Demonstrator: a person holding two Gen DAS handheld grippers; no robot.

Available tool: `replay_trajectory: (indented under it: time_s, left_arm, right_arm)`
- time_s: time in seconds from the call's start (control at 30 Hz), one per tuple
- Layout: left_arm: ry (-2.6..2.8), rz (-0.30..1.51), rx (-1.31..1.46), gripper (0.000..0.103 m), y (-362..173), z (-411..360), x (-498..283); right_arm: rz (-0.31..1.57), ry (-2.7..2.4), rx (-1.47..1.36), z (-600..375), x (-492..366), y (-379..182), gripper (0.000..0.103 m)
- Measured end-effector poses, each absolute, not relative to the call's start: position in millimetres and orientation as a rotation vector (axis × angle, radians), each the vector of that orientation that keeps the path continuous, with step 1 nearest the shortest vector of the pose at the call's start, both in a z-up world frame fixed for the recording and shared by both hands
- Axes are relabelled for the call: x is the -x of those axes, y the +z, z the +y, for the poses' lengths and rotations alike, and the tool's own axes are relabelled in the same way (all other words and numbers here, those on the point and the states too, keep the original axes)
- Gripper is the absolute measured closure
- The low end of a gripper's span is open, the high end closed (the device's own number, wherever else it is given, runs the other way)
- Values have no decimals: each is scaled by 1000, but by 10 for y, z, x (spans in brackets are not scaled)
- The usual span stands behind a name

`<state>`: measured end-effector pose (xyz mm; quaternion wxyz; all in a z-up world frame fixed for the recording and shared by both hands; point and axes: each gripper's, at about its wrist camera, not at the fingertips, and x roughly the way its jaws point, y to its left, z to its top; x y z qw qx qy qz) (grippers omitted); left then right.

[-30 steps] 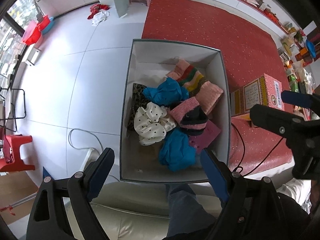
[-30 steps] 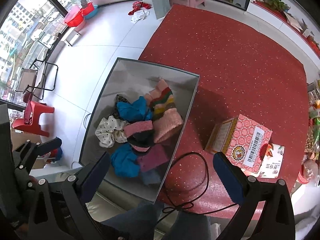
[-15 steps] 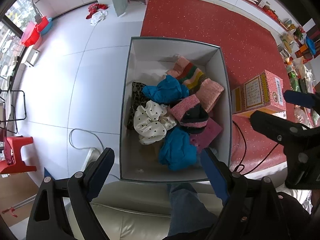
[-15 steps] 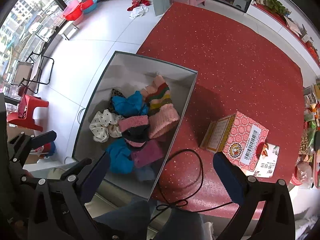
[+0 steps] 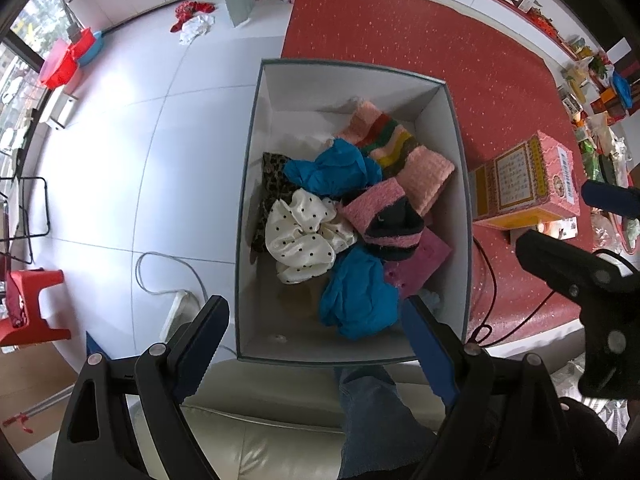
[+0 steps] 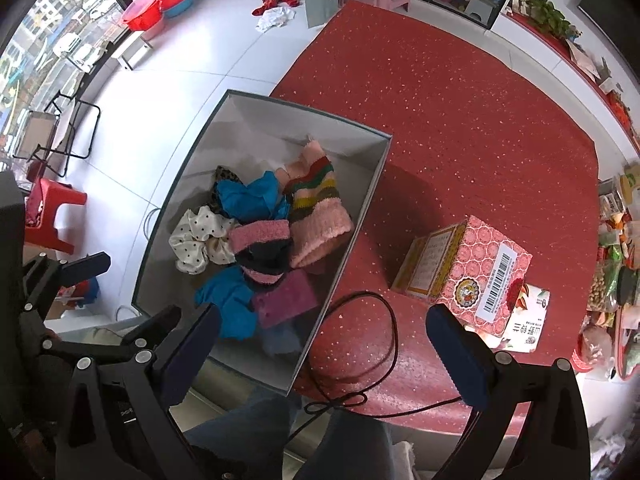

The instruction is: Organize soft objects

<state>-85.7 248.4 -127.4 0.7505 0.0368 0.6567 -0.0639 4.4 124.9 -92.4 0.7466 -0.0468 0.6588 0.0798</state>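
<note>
A white box with a grey rim (image 5: 256, 128) (image 6: 200, 148) stands on the floor and holds several soft things: blue cloths (image 5: 332, 170) (image 6: 248, 200), a white polka-dot scrunchie (image 5: 304, 236) (image 6: 196, 236), a striped pink sock (image 5: 380, 132) (image 6: 316, 196), a pink and black knit piece (image 5: 384, 216) (image 6: 260, 248) and a magenta sponge (image 5: 420, 264) (image 6: 286, 300). My left gripper (image 5: 316, 344) is open and empty above the box's near edge. My right gripper (image 6: 324, 356) is open and empty above the box's near right corner and the red carpet; it also shows at the right of the left wrist view (image 5: 576, 236).
A pink printed carton (image 5: 524, 184) (image 6: 464, 268) stands on the red carpet (image 6: 460, 112) right of the box. A black cable (image 6: 372, 352) loops beside it. A white cable (image 5: 160, 272) lies left on the tiles. My knee (image 5: 372, 408) and a cream sofa (image 5: 260, 440) are below.
Both grippers have shifted slightly, so the box and carton sit a little differently in view. Both stay open and empty.
</note>
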Motion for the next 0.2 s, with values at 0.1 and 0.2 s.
replay_trajectory:
  time_s: [0.1, 0.2]
  left_arm:
    - [-143, 1457, -65, 13, -1355, 2499, 858]
    - [-162, 1464, -42, 13, -1400, 2510, 864]
  right_arm:
    - [1451, 176, 116, 1281, -25, -966, 0]
    - [1458, 182, 116, 1305, -11, -994, 0]
